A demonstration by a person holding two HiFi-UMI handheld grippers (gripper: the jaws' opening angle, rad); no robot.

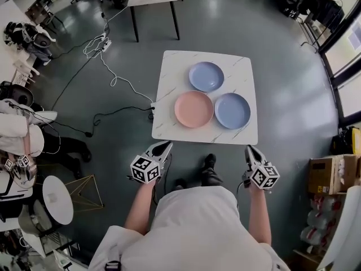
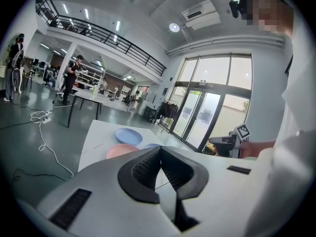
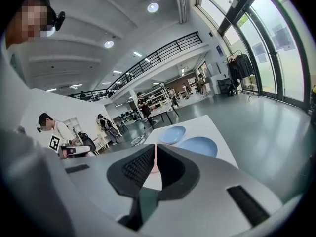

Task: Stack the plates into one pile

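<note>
1. Holding both tongs low, short of the near edge of the white marbled counter (image 1: 242, 66): in the head view my left tongs (image 1: 167, 144) sit off its near left corner and my right tongs (image 1: 249, 148) off its near right corner. Neither touches it.
2. My left gripper view shows those jaws meeting tip to tip, with nothing between them.
3. My right gripper view shows its jaws drawn together too, and empty. The pink sliver in the slit between them is a plate well beyond.
4. Three plates lie singly on the counter, unstacked. The pink plate (image 1: 194, 109) is nearest the middle, the far blue plate (image 1: 206, 76) lies behind it, and the right blue plate (image 1: 232, 110) is just beside it.
5. Only the head view gives the whole layout, plus a white cable (image 1: 113, 78) on the floor and cardboard boxes (image 1: 324, 174) at my right.
6. The left gripper view adds tall glass doors (image 2: 207, 117), and my own jaw hides most of the right blue plate.
7. The right gripper view shows both blue plates clearly, almost none of the pink, and people (image 3: 143, 105) at distant tables.
</note>
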